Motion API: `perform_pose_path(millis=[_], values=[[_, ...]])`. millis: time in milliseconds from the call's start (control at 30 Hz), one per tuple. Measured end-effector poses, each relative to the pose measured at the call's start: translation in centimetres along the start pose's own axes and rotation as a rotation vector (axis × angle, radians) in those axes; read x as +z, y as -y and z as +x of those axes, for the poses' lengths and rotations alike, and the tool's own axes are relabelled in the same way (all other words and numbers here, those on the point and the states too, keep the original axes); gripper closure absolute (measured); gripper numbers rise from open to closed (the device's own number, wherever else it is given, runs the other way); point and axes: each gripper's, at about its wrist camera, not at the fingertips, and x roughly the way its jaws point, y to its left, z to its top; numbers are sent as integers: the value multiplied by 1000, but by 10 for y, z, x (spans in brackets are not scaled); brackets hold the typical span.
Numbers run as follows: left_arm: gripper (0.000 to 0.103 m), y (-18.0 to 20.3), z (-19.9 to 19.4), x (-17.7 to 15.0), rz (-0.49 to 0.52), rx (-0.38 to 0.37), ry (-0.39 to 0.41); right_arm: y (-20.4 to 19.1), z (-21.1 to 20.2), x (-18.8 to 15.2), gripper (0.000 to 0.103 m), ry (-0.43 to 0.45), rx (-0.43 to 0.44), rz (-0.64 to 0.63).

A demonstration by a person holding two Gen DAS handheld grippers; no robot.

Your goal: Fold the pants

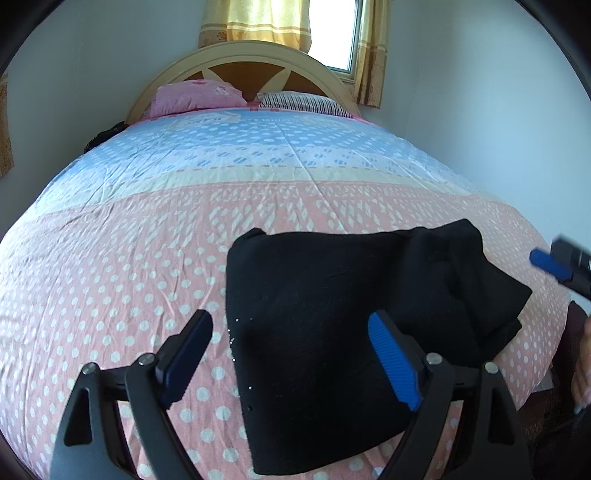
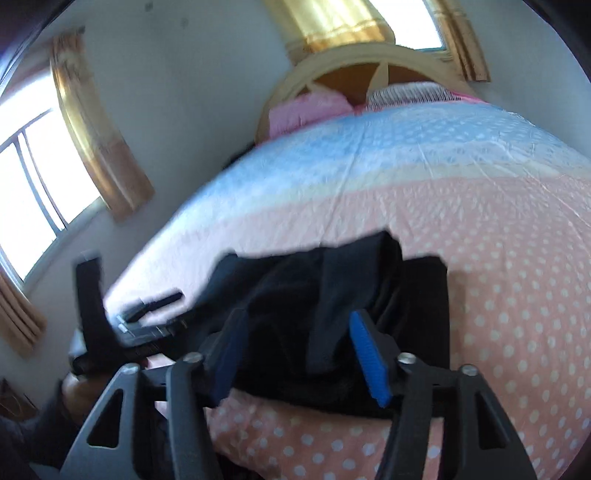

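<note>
Black fabric pants (image 1: 332, 314) lie folded on pink polka-dot bedspread (image 1: 110, 277); left gripper (image 1: 291, 354) spread wide, empty; right gripper (image 2: 295, 354) half-spread above them, pinching nothing, view blurred

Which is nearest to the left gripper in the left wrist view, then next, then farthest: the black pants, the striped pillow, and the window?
1. Black pants, right under the left gripper, on the pink bedspread.
2. Striped pillow, at the headboard.
3. Window, behind the headboard.

light: bright daylight via windows (image 2: 33, 177), glare
left wrist: sharp
right wrist: motion blur
edges: fisheye warp, dark corners
</note>
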Motion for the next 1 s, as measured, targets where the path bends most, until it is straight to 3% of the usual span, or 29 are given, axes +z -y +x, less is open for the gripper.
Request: perform_pose_path(millis=[33,100,200,433,467,567,667,733,800,1000], values=[[14,-1,0,-1,-5,-4,-2,0,7,-3,60,-31,-35,-12],[14,-2,0,-2,-4,-5,-8,6,16,-10,87,-70,-105,-20],[14,-7,0,-2,-22,-7,-3,18,9,-11,98,-63,-110,5],[12,-15,2,-4,-53,-7,8,29,-11,-8,96,-31,-110,7],[12,-14,2,-5,-50,-5,4,30,-11,-8,90,-27,-107,18],[12,-14,5,-7,-50,-7,-7,30,-7,-8,53,-35,-101,45],[12,-14,5,-6,-45,-6,-9,27,0,-9,55,-44,-99,31],[12,-15,4,-6,-50,-7,-7,24,3,-11,68,-49,-120,11],[12,-17,5,-6,-57,-8,-8,25,4,-12,94,-60,-122,3],[12,-16,5,-7,-55,-14,-9,43,-1,-19,96,-82,-183,30]])
